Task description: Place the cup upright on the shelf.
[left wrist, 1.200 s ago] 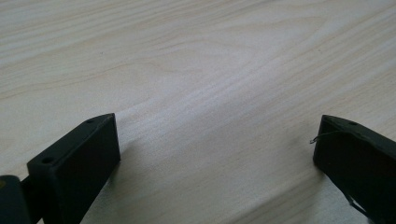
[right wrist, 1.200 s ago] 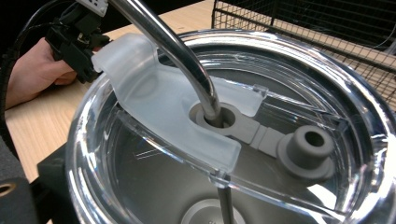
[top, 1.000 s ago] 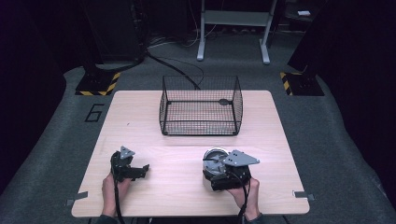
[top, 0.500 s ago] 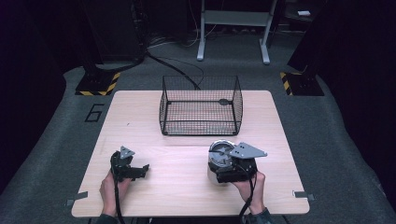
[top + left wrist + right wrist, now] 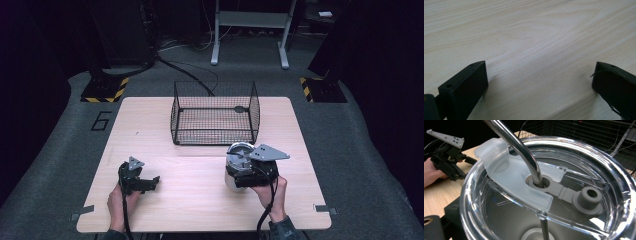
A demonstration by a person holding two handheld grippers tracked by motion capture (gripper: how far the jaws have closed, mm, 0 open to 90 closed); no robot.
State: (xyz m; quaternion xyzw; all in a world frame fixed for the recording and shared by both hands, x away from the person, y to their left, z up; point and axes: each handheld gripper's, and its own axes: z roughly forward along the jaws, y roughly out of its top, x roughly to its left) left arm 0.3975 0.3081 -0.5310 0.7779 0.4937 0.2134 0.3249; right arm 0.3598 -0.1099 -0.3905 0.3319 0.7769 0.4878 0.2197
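Observation:
A steel tumbler [image 5: 234, 165] with a clear lid [image 5: 584, 167] and a bent metal straw [image 5: 519, 145] is held just above the wooden table [image 5: 200, 210], right of centre. My right gripper [image 5: 244, 175] is shut on the tumbler's sides, with a hand behind it. A black wire basket [image 5: 215, 112] stands just beyond the tumbler at the table's back middle. My left gripper [image 5: 150, 182] rests on the table at the front left. Its jaws stand wide apart with only bare wood between them [image 5: 540, 82].
The left gripper [image 5: 449, 157] and its hand show far off in the right gripper view. Basket mesh [image 5: 586, 130] rises close behind the tumbler. A small dark object [image 5: 241, 108] lies inside the basket. Dark floor, cables and stand legs [image 5: 250, 30] surround the table.
My right gripper has carried the tumbler forward, closer to the basket's front right corner. The left gripper has stayed put.

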